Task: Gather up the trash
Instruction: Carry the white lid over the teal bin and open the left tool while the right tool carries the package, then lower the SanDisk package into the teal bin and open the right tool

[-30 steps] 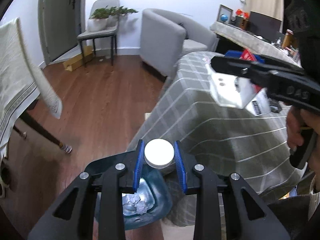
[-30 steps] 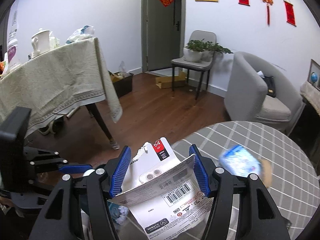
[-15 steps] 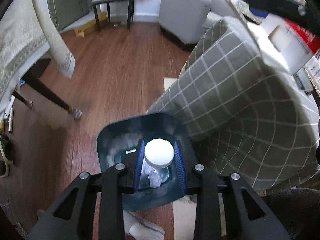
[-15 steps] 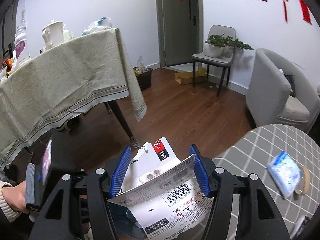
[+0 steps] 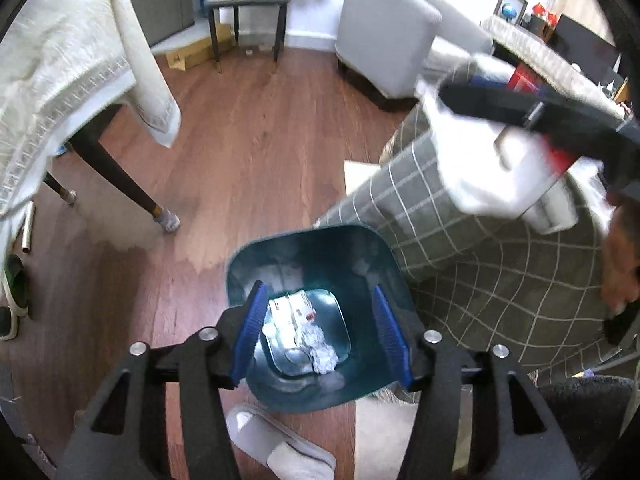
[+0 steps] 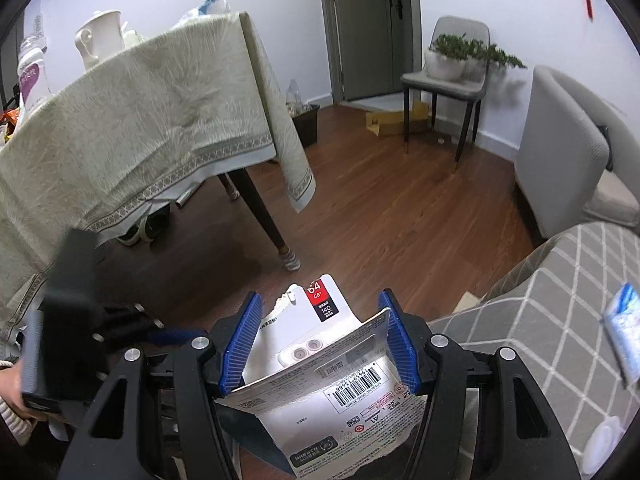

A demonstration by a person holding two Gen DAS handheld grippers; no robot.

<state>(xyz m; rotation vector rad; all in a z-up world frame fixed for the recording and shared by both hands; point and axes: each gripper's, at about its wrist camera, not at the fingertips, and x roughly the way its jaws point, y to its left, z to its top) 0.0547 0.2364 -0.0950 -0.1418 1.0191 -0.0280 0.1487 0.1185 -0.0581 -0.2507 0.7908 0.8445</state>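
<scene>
Floorboards of dark wood (image 5: 248, 152) run through the room, with a long table under a pale cloth (image 6: 140, 120) on the left and a round table in grey checked cloth (image 5: 472, 272) on the right. Far back stand a grey armchair (image 5: 384, 32) and a chair holding a potted plant (image 6: 452, 60). Near the checked table sits a teal bin (image 5: 280, 264) on the floor, with crumpled foil, paper and a clear wrapper lying in its bottom (image 5: 304, 332). Directly above the bin hangs the left gripper (image 5: 322, 332), its blue-padded jaws spread wide and holding nothing. Off to the right and higher up, over the round table's edge, the right gripper (image 6: 320, 344) is clamped on a torn white card package (image 6: 320, 380) printed with barcodes and a red 64 GB label. A grey slipper (image 5: 280, 444) lies by the bin's near side
</scene>
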